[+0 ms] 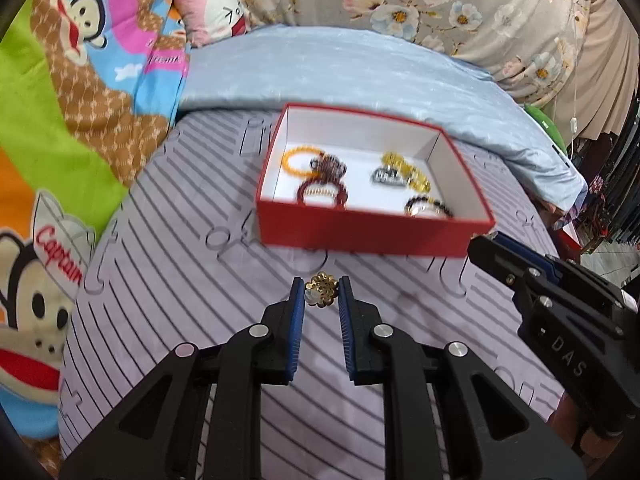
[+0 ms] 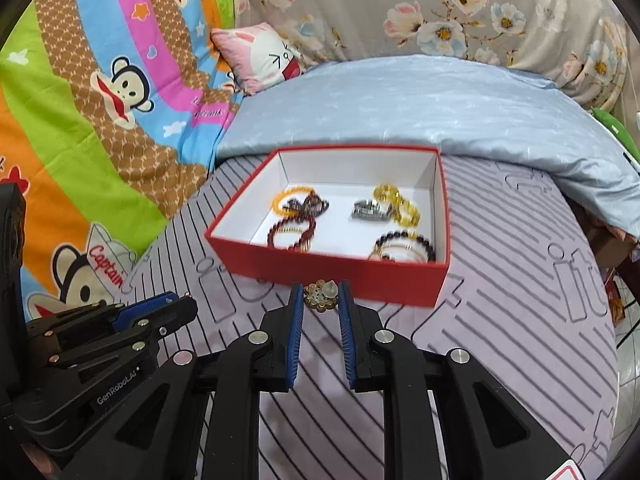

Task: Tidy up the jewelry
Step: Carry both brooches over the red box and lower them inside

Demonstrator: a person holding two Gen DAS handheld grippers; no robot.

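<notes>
Currently a small gold flower-shaped earring [image 1: 320, 294] is pinched at the tips of the left gripper [image 1: 321, 294], whose jaws are nearly closed, pads pressing on either side of it. A matching gold flower earring [image 2: 320, 295] is held the same way in the right gripper [image 2: 320, 296], jaws likewise narrowed onto it. Both pieces are carried above the striped purple mat [image 1: 192, 280], not resting on it as far as can be judged. The red box [image 1: 372, 228] lies straight ahead of both sets of fingers, just beyond the tips, its near wall facing them and its long side running across the fingers' line. The right gripper appears slightly nearer the wall. Inside, on the white floor, an orange bead bracelet [image 1: 294, 160], dark red bead bracelets [image 1: 322, 192], a silver piece [image 1: 384, 176], yellow rings [image 1: 404, 168] and a dark bead bracelet [image 1: 430, 206] are noted; blur prevents finer identification. A forward move over the near wall is judged necessary before release.
</notes>
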